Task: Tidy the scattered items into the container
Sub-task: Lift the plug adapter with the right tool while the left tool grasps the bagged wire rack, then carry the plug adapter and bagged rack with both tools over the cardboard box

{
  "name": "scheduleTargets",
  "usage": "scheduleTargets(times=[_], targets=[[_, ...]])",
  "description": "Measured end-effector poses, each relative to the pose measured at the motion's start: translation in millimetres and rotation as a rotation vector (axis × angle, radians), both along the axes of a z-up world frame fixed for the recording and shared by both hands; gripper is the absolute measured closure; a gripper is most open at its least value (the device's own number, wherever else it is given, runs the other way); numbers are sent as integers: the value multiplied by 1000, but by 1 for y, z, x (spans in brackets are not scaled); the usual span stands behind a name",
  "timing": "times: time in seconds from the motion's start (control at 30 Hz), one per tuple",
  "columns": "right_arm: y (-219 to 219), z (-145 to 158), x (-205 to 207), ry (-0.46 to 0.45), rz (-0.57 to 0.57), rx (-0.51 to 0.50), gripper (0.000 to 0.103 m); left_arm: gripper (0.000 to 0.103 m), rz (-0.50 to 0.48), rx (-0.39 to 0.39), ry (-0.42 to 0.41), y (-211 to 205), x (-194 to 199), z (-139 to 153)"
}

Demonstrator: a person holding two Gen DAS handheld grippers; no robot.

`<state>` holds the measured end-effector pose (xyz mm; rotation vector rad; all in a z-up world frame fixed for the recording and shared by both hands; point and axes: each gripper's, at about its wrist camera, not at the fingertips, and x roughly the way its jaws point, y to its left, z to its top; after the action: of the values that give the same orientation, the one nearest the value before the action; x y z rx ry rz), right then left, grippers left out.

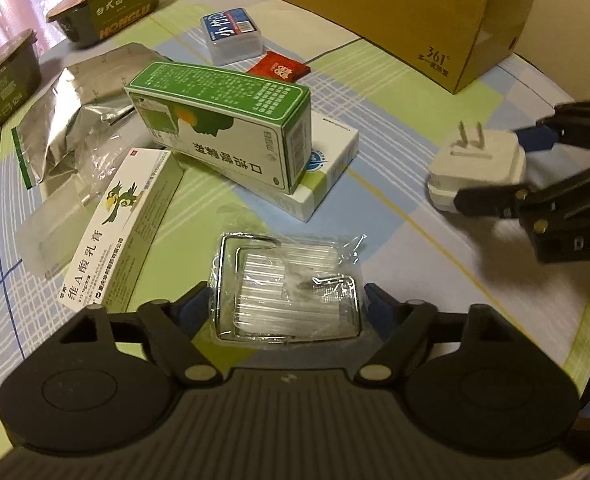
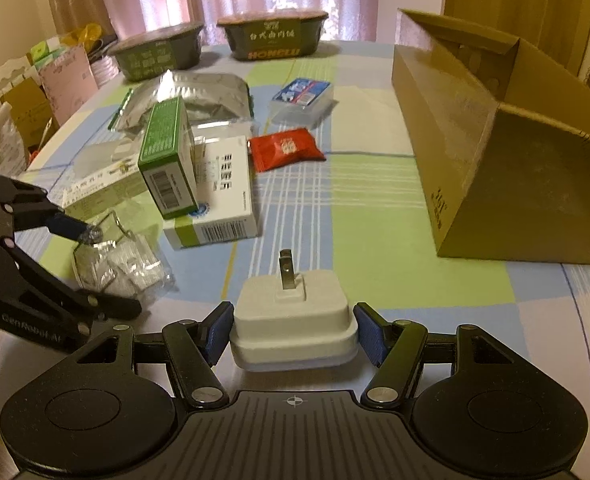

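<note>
The right claw (image 2: 291,332) was clamped on the white plug adapter (image 2: 293,316), and a slack grip could have let its smooth sides slip. The left claw (image 1: 287,304) straddled the crinkly clear packet of wire hooks (image 1: 291,284), seemingly not yet closed; plastic might slide. Beyond, the cardboard box (image 2: 495,152) waited on the counter (image 2: 375,208).

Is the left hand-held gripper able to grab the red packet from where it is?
Probably not straight away. The left hand-held gripper sits open around the clear bag, and the stacked green box and white box lie between it and the red packet. It would need to reach over them.
</note>
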<state>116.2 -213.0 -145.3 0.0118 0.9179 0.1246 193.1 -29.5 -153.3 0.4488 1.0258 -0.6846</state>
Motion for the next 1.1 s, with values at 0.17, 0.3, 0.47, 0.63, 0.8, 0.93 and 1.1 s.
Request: scheduleTargets(times=[0.17,0.3,0.47,0.63,0.8,0.93,1.1], targets=[[0,-10,-2,21,10,-15,35,35,27,-24,15,3,-2,4],[3,-14,-1,15,26,-34,35,35,17,-19,11,2,-6,3],[7,-19,2,28,43,-64,35,35,21,-26,16,3,-10,4],[9,-19,2,35,42,-78,36,35,29,-33,24,4,-12,5],[5,-12,-1,30,38,-60,36,35,44,-45,22,6,-17,11],[3,0,-5,14,38,-61,36,35,55,-57,15,7,-22,21],[0,17,-11,-13,36,-60,36,35,63,-70,0,7,-31,38]])
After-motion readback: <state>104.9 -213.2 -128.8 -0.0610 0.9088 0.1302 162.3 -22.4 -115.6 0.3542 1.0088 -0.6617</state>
